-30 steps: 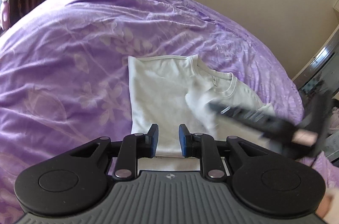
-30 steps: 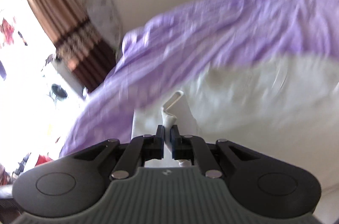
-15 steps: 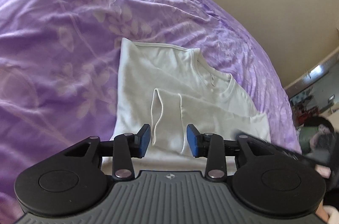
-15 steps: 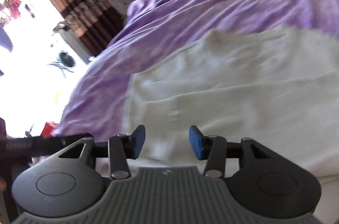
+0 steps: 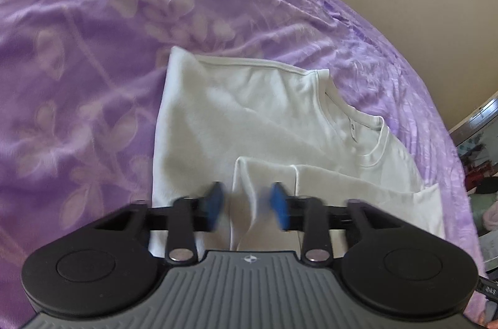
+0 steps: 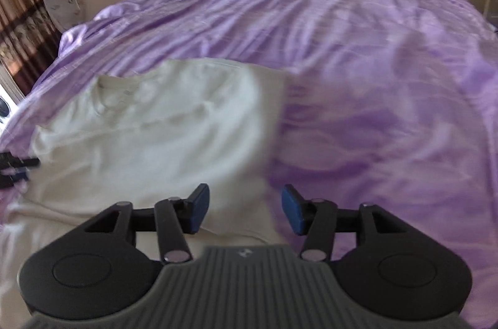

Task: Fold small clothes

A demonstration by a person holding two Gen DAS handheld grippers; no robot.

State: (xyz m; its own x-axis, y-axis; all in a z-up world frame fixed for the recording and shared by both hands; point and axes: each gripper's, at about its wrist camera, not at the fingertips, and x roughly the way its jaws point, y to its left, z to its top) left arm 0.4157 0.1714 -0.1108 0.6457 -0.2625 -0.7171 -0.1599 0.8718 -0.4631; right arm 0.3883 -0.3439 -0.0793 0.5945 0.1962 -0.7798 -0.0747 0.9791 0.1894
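since a second ago the right gripper (image 6: 245, 210) has let go of the sleeve and swung off to the shirt's side edge, jaws opening over bare cloth. the left gripper (image 5: 246, 206) has sunk – its jaws closing astride the folded-in sleeve (image 5: 264, 182), not yet pinching. the white t-shirt (image 5: 249, 111) lies flat on the purple bedspread (image 5: 93, 33), collar up-right – long axis running diagonally.

left wrist: close, angled down | right wrist: same, blurred, seemingly close | shared: white shirt (image 5: 249, 117), purple bedspread (image 6: 373, 49)
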